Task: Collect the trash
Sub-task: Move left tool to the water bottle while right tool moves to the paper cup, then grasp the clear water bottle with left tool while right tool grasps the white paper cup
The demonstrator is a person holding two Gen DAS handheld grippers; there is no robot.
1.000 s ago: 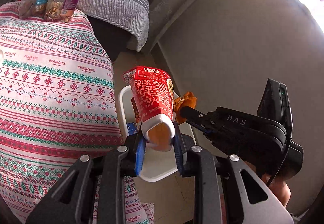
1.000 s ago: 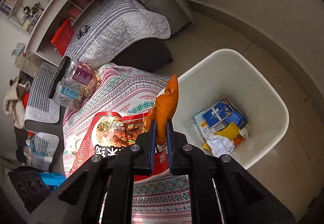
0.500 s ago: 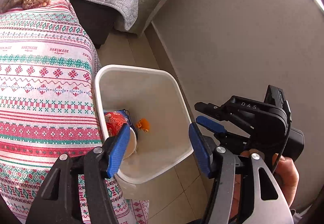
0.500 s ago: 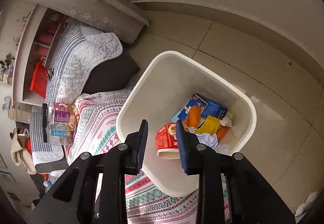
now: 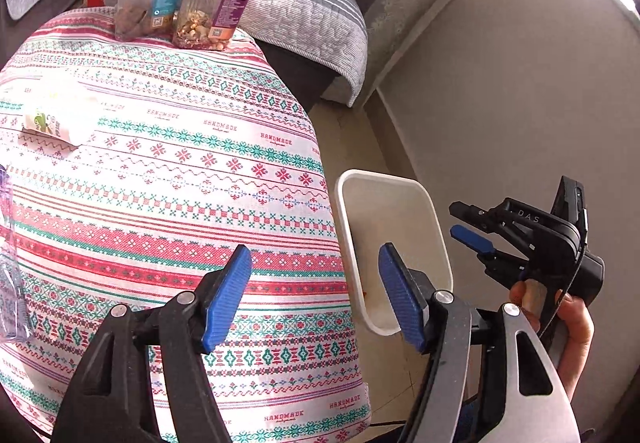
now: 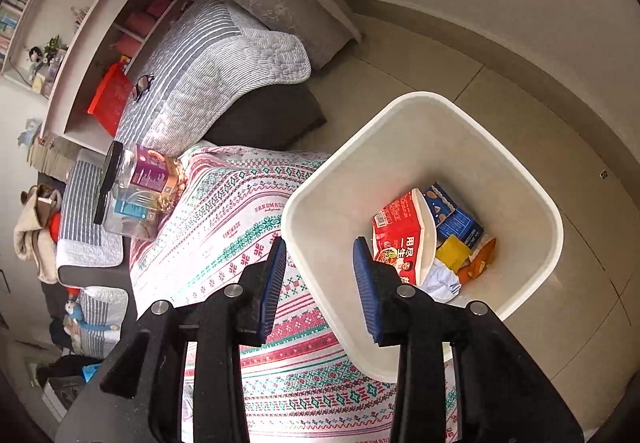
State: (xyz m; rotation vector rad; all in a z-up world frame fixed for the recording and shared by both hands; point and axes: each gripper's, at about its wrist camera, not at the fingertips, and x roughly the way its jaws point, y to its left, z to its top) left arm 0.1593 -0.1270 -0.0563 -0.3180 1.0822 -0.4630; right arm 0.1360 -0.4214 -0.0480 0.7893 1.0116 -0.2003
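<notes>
Both grippers' jaws had just been opening and stood spread, empty: left gripper (image 5: 316, 295), right gripper (image 6: 320, 283). The red cup (image 6: 404, 239) and orange wrapper (image 6: 480, 259) they had pinched lay in the bin (image 6: 420, 111). A white packet (image 5: 56, 119) remained on the table (image 5: 180, 171).

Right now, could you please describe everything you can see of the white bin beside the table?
The white bin is a smooth, plastic-looking tub with rounded corners and a thick rolled rim, standing upright and open on the tiled floor. Its near side meets the patterned tablecloth. Inside lie a red noodle cup on its side, a blue carton, a yellow packet, an orange wrapper and crumpled white paper.
</notes>
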